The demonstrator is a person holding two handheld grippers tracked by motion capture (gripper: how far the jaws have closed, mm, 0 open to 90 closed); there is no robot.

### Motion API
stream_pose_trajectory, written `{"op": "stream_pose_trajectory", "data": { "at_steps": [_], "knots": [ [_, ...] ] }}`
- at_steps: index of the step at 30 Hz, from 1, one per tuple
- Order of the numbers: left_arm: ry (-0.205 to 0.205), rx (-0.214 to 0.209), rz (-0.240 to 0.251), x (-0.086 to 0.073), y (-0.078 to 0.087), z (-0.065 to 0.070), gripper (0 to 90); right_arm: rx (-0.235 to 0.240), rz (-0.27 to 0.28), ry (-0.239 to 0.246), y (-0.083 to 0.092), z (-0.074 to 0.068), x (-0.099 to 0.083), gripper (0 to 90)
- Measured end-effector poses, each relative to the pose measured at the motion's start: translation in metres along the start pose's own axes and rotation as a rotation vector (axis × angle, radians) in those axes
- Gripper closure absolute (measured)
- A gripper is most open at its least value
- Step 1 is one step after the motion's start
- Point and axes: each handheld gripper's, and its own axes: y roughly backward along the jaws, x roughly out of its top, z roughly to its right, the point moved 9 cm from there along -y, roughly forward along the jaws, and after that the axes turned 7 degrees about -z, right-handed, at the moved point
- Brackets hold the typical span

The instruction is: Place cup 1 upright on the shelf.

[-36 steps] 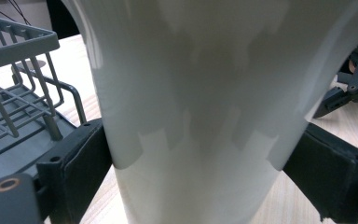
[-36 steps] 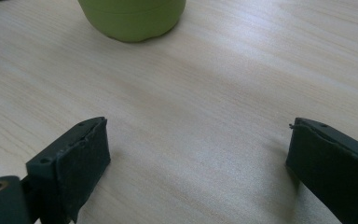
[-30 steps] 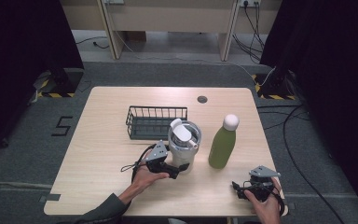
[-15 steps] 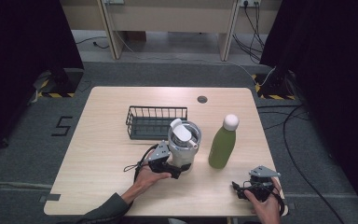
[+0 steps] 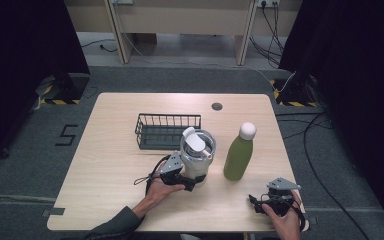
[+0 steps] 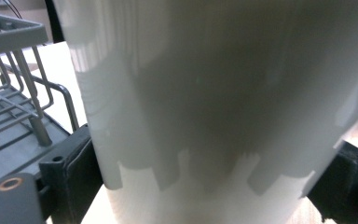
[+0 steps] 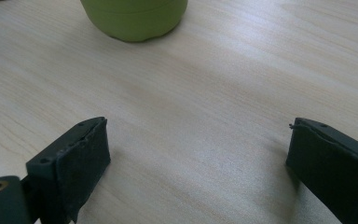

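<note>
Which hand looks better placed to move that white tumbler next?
The left. The left gripper already has its jaws on either side of the white lidded tumbler, beside the dark wire basket. The right gripper sits open at the wooden table's near edge, facing the green bottle.

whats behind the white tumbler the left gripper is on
Behind the white tumbler, gripped by the left hand-held gripper, sits the wire basket, seemingly empty. The tumbler's lid hides the basket's near right corner, so whether the two touch cannot be seen.
</note>
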Motion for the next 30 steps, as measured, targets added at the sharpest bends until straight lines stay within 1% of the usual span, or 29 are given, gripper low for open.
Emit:
{"op": "stream_pose_trajectory", "data": {
  "at_steps": [4,8,11,17,21,26,30],
  "knots": [
    [-0.014,-0.002,0.005,0.0,0.001,0.0,11.0,0.001,0.0,0.0,0.0,0.0,0.0,6.1],
    [-0.008,-0.008,0.008,0.0,0.003,-0.001,11.2,0.0,-0.001,0.002,0.0,0.0,0.0,6.1],
    [0.006,-0.013,0.011,0.0,0.004,-0.002,11.3,0.001,-0.002,0.001,0.0,0.0,0.0,6.1],
    [-0.004,-0.011,0.003,0.002,0.01,-0.005,11.4,0.001,-0.002,0.001,0.0,0.0,0.0,6.1],
    [-0.007,-0.016,0.015,0.01,0.015,-0.005,11.4,0.001,-0.002,0.0,0.0,0.0,0.0,6.1],
    [0.005,-0.017,0.028,0.017,0.021,-0.007,11.4,0.001,-0.002,0.001,0.0,0.0,0.0,6.1],
    [0.006,-0.012,0.026,0.021,0.026,-0.009,11.4,0.001,0.0,0.001,0.0,0.0,0.0,6.1]
  ]
}}
